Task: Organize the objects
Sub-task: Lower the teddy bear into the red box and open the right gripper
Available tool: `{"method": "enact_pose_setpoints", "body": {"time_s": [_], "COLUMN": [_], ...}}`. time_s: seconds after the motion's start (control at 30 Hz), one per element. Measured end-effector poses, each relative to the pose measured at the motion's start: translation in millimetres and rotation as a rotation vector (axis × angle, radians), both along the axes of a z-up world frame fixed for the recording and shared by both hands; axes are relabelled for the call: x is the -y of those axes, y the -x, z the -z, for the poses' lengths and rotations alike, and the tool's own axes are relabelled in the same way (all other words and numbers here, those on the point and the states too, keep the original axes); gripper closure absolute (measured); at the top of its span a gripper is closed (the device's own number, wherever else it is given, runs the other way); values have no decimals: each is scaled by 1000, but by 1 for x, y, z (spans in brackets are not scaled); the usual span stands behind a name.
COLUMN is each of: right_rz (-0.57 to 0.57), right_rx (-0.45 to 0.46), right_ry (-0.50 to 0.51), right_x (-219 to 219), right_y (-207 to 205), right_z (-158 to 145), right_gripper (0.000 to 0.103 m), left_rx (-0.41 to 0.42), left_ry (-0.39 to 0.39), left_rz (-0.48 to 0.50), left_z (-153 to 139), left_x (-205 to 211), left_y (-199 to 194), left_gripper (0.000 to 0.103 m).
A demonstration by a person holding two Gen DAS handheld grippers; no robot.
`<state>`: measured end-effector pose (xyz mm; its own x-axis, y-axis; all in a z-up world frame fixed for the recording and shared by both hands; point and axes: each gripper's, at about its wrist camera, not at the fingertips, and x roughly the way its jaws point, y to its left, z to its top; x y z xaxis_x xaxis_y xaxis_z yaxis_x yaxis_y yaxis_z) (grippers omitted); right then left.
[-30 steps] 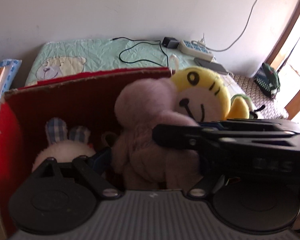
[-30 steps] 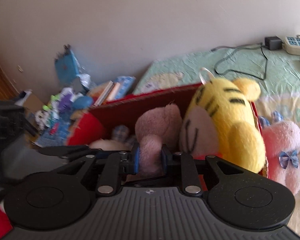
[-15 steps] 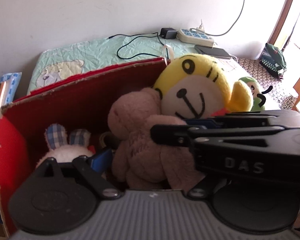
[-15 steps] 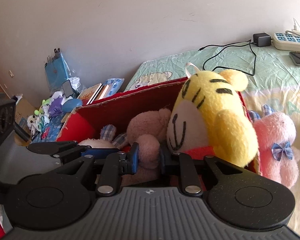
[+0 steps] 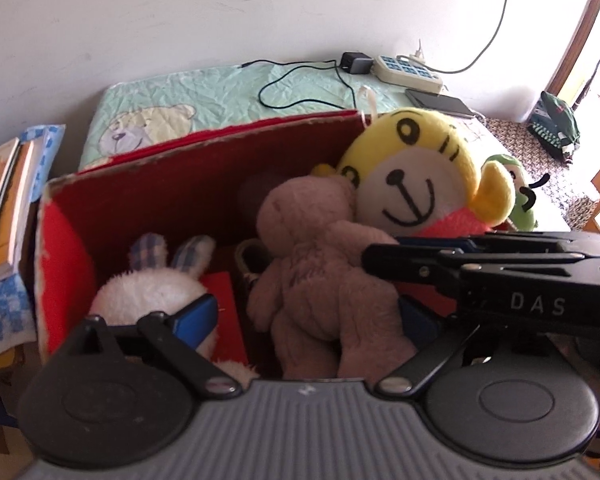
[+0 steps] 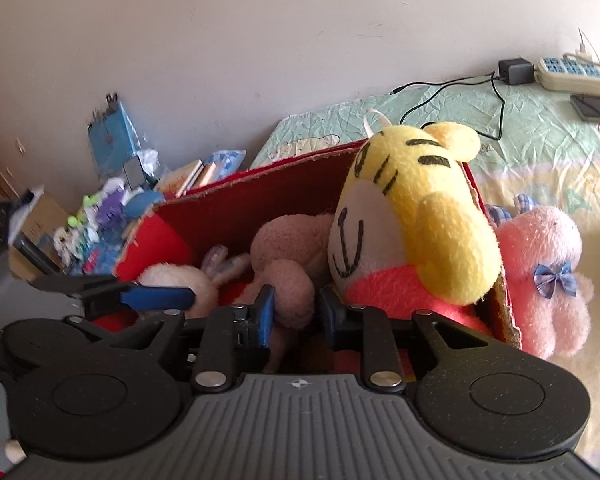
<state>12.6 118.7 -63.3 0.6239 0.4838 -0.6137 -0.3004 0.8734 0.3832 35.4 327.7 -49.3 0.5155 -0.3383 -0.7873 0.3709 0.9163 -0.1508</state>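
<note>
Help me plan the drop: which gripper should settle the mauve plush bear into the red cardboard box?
Right: right gripper grips the mauve plush bear by a limb; left gripper is open.

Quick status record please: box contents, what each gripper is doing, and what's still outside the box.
container: red cardboard box
inside: brown plush bear; white plush bunny; yellow tiger plush
right gripper: shut on the brown plush bear's limb
left gripper: open, fingers either side of the bear
outside: pink plush beside the box; green plush
</note>
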Motion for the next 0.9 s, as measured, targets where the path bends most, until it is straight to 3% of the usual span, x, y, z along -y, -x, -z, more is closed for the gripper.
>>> {"method": "enact_pose_setpoints", "body": {"time_s": [0.07, 0.13, 0.27, 0.67, 0.77, 0.9], "right_rz": [4, 13, 10, 56, 63, 73], "right_rx": [4, 9, 10, 21, 24, 40], "right_ry": [19, 55, 59, -28, -63, -51], "right_x": [-1, -2, -3, 13, 18, 18], "right_y": [-1, -4, -6, 11, 17, 24], "right_z": [2, 4, 4, -2, -5, -11], "right_gripper": [79, 86, 86, 85, 81, 79], "left_rx": [10, 4, 12, 49, 51, 54], "left_ry": [-15, -14, 49, 105, 96, 5], "left_rz": [0, 7, 58, 0, -27, -65], "left_z": [1, 2, -6, -30, -35, -35], "left_x": [0, 2, 5, -13, -14, -1], "left_y": [3, 4, 15, 36, 35, 32], "left_gripper": [7, 8, 7, 8, 8, 8]}}
